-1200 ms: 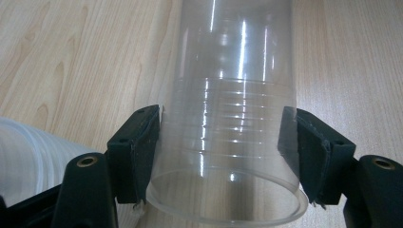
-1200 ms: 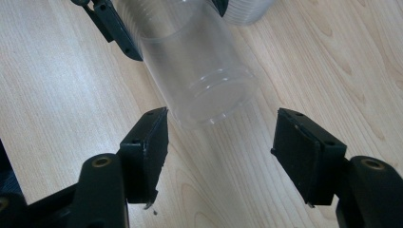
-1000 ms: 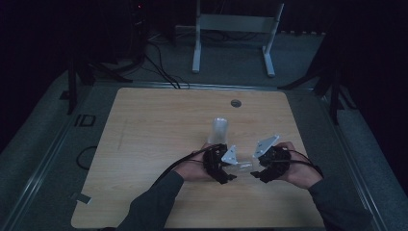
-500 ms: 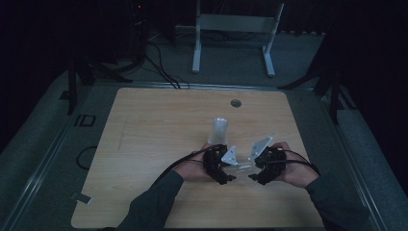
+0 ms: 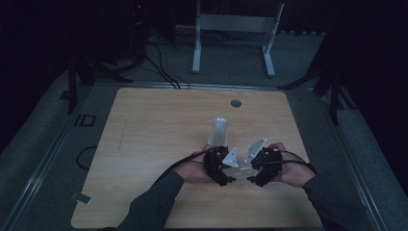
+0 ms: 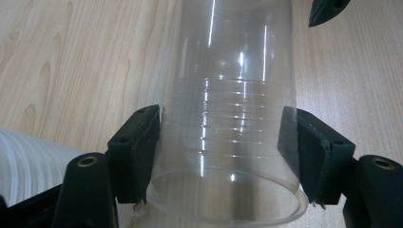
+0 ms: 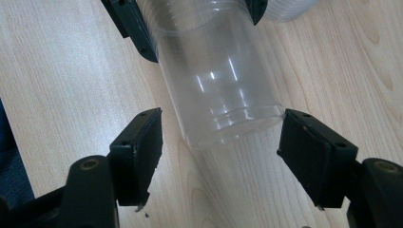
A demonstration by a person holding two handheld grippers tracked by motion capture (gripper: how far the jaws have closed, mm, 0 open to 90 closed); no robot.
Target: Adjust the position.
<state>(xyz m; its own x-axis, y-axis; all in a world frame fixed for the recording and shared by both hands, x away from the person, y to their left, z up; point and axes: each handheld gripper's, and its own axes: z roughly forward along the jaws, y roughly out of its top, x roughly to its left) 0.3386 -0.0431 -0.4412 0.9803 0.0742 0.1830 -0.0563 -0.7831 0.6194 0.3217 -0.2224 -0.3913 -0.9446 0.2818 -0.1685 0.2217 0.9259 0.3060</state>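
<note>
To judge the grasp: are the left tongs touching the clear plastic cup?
Touching: in the left gripper view, both pads of the left tongs press against the clear plastic cup.

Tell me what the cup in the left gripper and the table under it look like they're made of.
Clear cup: apparently thin glossy plastic; the table grain shows through it, with bright highlights and moulded rings. It may be several cups nested. Table: light wood or wood-look laminate, matte, with visible grain lines; which one is unclear.
</note>
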